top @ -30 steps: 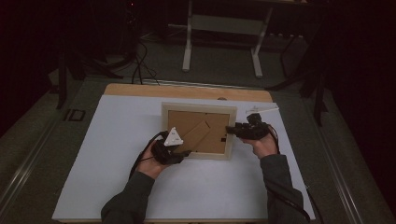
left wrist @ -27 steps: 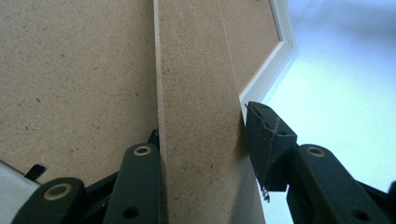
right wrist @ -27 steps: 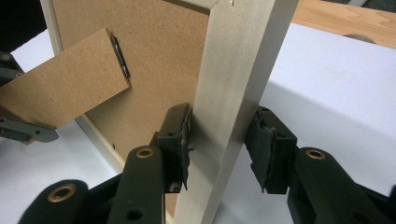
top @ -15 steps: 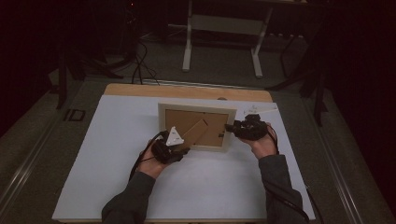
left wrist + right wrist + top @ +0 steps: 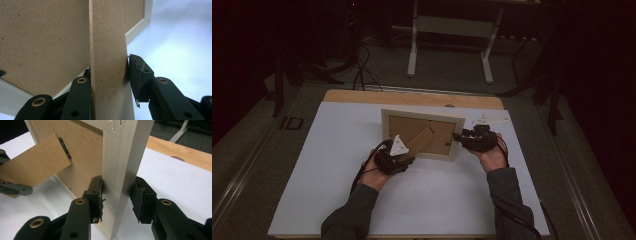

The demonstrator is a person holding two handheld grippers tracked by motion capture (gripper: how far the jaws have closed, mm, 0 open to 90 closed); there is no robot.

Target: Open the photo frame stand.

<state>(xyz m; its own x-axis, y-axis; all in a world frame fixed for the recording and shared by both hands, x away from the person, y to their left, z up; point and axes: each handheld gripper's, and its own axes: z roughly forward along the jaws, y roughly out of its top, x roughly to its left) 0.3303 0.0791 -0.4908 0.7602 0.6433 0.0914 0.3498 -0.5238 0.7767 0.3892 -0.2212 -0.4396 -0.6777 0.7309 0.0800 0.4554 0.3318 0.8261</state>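
My left claw (image 5: pixel 408 156) has the fold-out stand (image 5: pixel 110 65) of the picture frame (image 5: pixel 422 117) between its jaws: in the left gripper view the strip of brown fibreboard runs straight up the middle, the right pad touching its edge and the left jaw tight against the other side. These jaws have just been closing, with the strip between them, so I judge the stand gripped across its width. My right claw (image 5: pixel 458 138) is clamped across the frame's pale wooden side rail (image 5: pixel 122 167), one pad on the inner face and one on the outer. The relation that matters: the stand's long axis slants from my left claw, at the frame's near-left corner, up and right to its hinge (image 5: pixel 64 148) near the middle of the backboard (image 5: pixel 439 131), so any swing of the stand pivots about that dark metal hinge while my right claw holds the frame steady. My left claw is the nearer one to the stand's free end. The frame lies back-up on the white bench (image 5: pixel 337 165), long side across, near its far middle. Cream moulding, brown board back, small staples at the mitred corner.
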